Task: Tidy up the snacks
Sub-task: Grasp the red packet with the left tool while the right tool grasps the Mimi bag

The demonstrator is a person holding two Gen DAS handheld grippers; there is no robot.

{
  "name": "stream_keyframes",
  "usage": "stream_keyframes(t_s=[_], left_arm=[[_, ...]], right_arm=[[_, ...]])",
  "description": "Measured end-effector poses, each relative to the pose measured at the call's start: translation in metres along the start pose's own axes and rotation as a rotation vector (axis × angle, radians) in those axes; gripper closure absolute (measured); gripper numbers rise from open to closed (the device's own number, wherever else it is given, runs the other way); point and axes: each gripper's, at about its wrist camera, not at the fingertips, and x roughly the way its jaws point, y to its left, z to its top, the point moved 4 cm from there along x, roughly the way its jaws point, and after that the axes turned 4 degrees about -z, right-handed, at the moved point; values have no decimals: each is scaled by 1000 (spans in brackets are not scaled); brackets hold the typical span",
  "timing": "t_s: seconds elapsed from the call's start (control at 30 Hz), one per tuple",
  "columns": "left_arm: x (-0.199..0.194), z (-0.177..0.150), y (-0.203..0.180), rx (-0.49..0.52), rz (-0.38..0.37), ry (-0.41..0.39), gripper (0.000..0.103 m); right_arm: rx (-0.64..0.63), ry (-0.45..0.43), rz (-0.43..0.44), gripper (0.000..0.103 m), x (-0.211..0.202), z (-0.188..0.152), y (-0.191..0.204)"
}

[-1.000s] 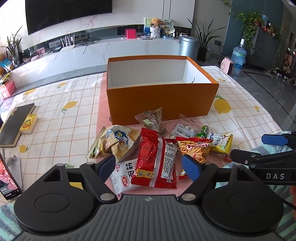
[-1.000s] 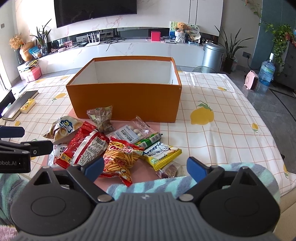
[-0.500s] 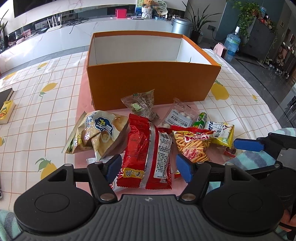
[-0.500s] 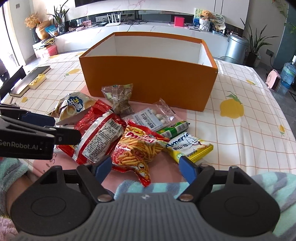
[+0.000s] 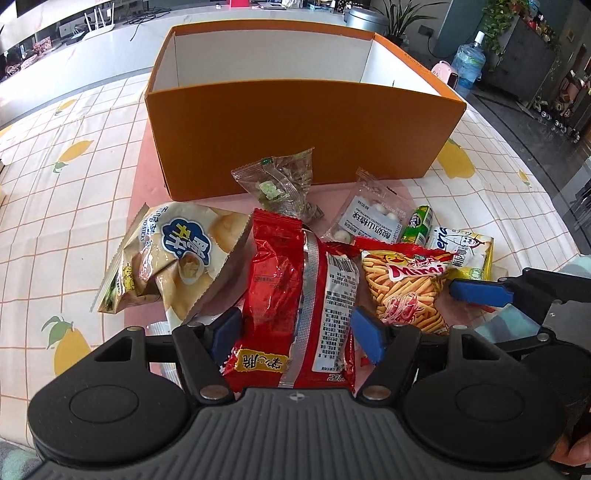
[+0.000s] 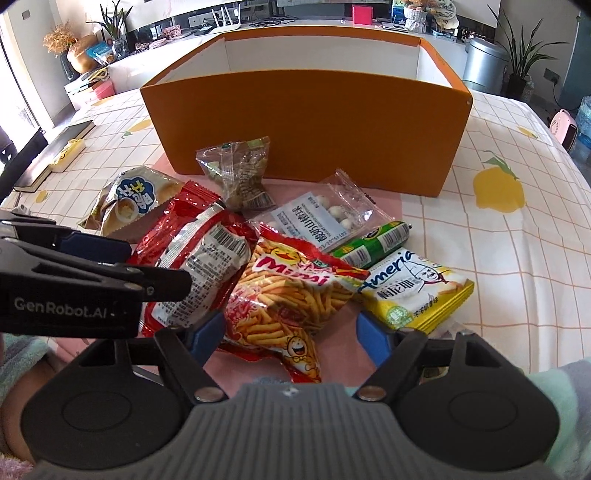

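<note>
Snacks (image 5: 295,295) at box's (image 5: 295,129) 6 o'clock: both grippers dropped closer, L (image 5: 295,332) astride red pack, R (image 6: 291,332) astride Mimi bag (image 6: 284,295), jaws wide, nothing gripped yet.

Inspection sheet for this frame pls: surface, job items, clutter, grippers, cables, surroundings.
Surface: lemon-print tablecloth with a pink mat under the box.
Job's things: orange box open, no snacks seen inside; red packet, Mimi sticks bag, yellow packet, green stick, clear bag of white balls, clear wrapped snack and cream puff bag piled before it.
Clutter: dark book at the table's left edge.
Grippers: left gripper open, straddling the red packet; right gripper open, over the Mimi sticks bag.
Cables: loose cables on the far counter.
Surroundings: bin, plants, water bottle.
</note>
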Motion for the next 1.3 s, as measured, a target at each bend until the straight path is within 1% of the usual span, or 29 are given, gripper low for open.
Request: stream_keyframes(t_s=[0.07, 0.13, 0.33, 0.5, 0.6, 0.7, 1.0, 1.3], left_arm=[[5, 1, 0, 0, -3, 9, 21], [9, 1, -1, 5, -5, 6, 17], [15, 4, -3, 16, -7, -8, 16], [21, 5, -7, 33, -4, -24, 17], [25, 4, -9, 22, -24, -28, 24], [24, 2, -9, 24, -26, -43, 27], [16, -3, -4, -10, -20, -64, 28], [-13, -5, -5, -30, -8, -121, 28]], right_arm=[[11, 8, 12, 32, 3, 0, -1], [20, 16, 16, 35, 6, 0, -2], [41, 24, 21, 45, 11, 0, -4], [26, 17, 15, 52, 11, -1, -2], [19, 11, 8, 54, 12, -1, -2], [18, 9, 3, 57, 11, -1, -2], [36, -5, 8, 62, 5, -3, -5], [31, -62, 2, 62, -16, -7, -6]])
